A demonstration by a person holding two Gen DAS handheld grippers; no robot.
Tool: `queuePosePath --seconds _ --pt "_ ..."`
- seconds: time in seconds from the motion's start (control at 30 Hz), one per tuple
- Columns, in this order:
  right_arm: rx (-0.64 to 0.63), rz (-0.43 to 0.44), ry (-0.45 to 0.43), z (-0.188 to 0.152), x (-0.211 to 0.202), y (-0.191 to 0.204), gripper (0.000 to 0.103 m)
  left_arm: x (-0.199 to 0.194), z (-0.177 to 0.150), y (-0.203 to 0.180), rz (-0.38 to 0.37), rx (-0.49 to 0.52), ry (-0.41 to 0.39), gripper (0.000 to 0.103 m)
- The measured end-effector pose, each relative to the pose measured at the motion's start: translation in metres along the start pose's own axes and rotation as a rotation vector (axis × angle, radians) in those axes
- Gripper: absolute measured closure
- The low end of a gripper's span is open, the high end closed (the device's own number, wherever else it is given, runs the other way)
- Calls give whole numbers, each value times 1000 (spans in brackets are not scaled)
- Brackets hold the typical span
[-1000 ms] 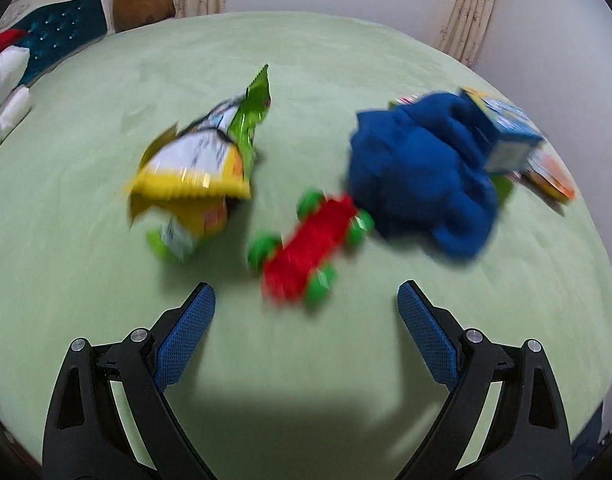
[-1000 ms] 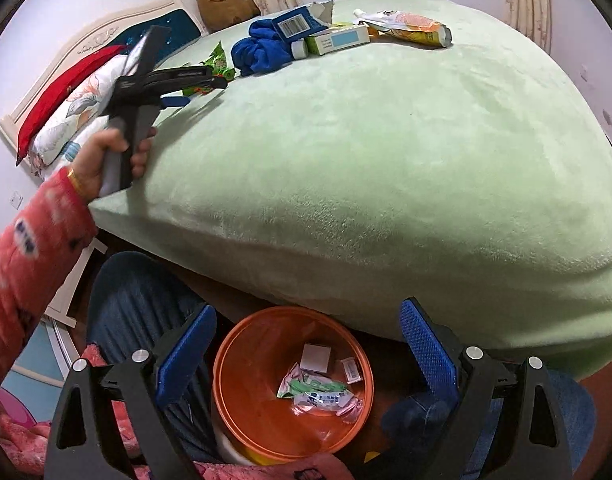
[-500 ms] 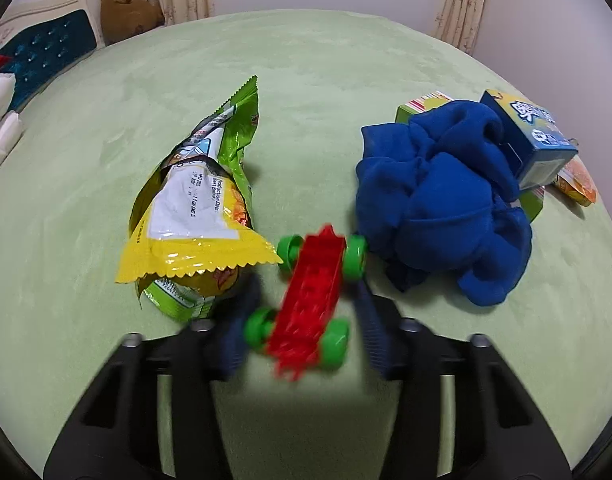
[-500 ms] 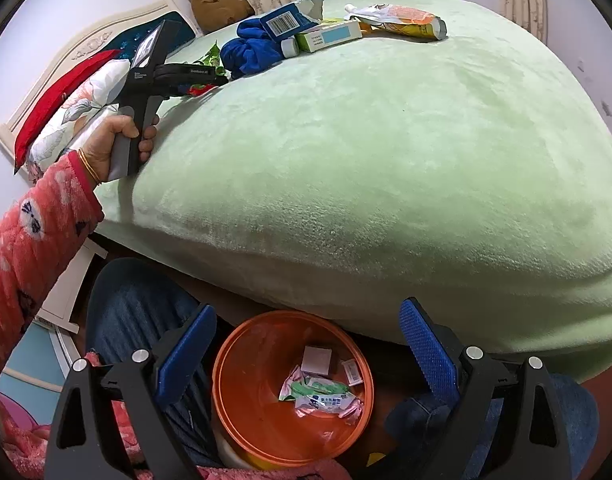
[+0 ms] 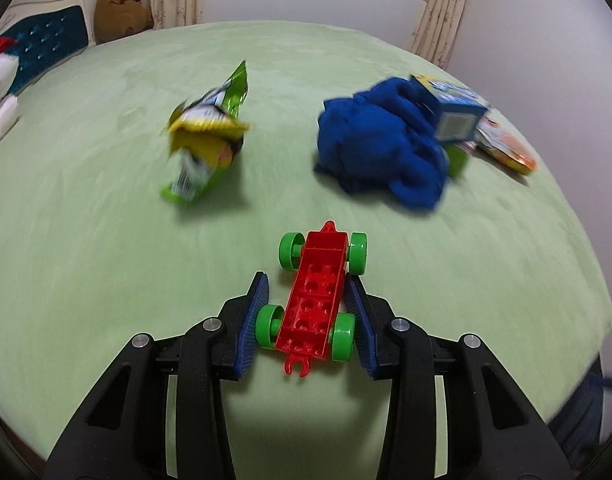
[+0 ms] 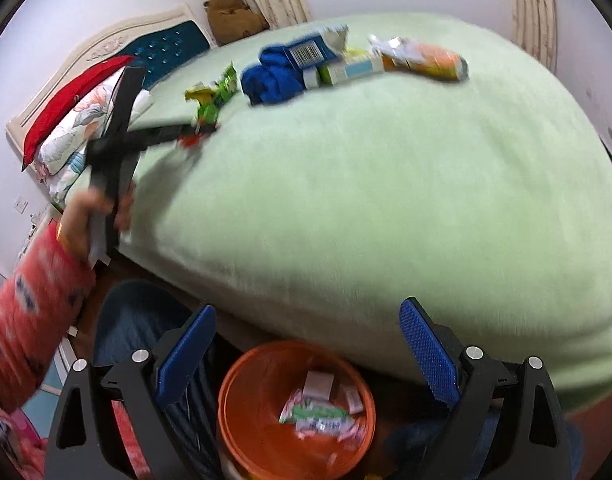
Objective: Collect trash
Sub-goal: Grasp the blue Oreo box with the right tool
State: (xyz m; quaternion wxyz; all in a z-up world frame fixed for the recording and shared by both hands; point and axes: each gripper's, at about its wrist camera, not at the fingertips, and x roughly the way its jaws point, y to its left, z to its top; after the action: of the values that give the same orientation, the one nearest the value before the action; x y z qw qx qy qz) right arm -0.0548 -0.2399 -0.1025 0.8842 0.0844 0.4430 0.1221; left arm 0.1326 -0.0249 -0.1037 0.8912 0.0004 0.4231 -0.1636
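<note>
My left gripper [image 5: 307,280] is shut on a red toy car [image 5: 314,304] with green wheels and holds it just above the green bed [image 5: 106,260]. A yellow-green snack bag [image 5: 206,140] lies beyond it on the left. My right gripper [image 6: 307,316] is open and empty above an orange bin [image 6: 242,432] with wrappers inside, below the bed's edge. The left gripper also shows in the right wrist view [image 6: 194,136], near the snack bag [image 6: 214,98].
A crumpled blue cloth [image 5: 377,148] lies right of the snack bag, with a blue carton [image 5: 449,110], a green box and an orange pouch [image 5: 505,148] against it. Pillows [image 6: 78,120], a headboard and a brown plush bear [image 6: 234,12] are at the bed's far end.
My left gripper went from wide open to shut on the red toy car and has pulled back with it away from the snack bag. The right gripper stayed open over the bin.
</note>
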Motion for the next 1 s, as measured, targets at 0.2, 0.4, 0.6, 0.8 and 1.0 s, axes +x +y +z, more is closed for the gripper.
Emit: queuePosePath --seconds 0.2,0.4,0.6,0.8,1.0 --pt "-77 2 -152 83 14 4 8 -38 -42 -13 -37 -2 -23 64" --pt "-122 -81 -255 178 60 12 8 -57 -60 -19 -73 -14 -26 64" --pt "-101 -189 -239 239 116 20 6 -67 -63 -19 -107 -39 -44 64" --pt "-112 -294 -205 267 156 24 6 -65 -63 -15 -119 -56 -38 64" --pt "-71 -295 -153 267 161 9 32 -64 -65 -11 -134 -74 -34 64"
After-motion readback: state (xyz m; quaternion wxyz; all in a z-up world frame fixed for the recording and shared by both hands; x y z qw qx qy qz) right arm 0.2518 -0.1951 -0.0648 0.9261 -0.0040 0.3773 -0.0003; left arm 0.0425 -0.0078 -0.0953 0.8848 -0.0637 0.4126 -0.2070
